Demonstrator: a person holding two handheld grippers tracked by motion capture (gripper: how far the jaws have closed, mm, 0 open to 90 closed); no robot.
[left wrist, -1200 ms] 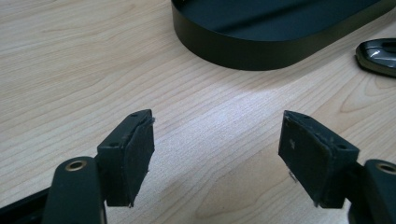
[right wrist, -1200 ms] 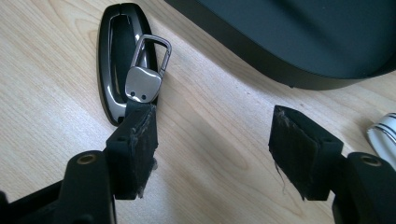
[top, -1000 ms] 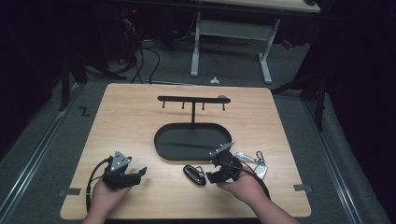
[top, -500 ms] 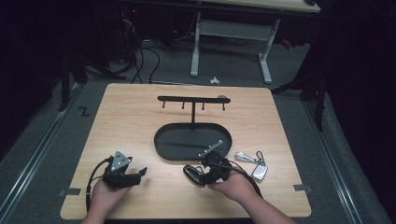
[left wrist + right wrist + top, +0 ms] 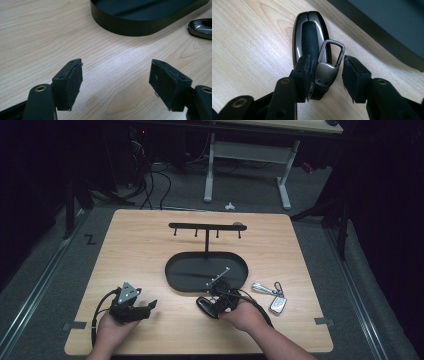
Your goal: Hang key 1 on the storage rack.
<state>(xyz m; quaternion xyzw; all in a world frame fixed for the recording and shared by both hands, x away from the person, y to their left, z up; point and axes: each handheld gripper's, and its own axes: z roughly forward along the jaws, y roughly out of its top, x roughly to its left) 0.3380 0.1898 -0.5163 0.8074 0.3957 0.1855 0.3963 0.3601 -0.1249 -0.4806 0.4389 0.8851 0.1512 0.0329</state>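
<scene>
1. Right gripper [image 5: 325, 72] jaws have just been closing round the glossy black oblong key fob with metal clip [image 5: 312, 47]; left pad touches, right pad still off.
2. Fob lies on the light wood table [image 5: 145, 245], just beside the black oval metal tray [image 5: 172, 270].
3. Tip: centre fob btwn pads, squeeze evenly so it won't twist.
4. Left gripper [image 5: 116, 82] released, holding nothing.
5. No readable brand/text.

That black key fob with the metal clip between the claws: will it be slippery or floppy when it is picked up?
The key fob looks glossy and rounded, so it may slip between the right gripper's pads. Its body seems rigid, so it should not bend. The metal clip looks hinged and may swing. It lies flat on the table, so rolling seems unlikely.
</scene>
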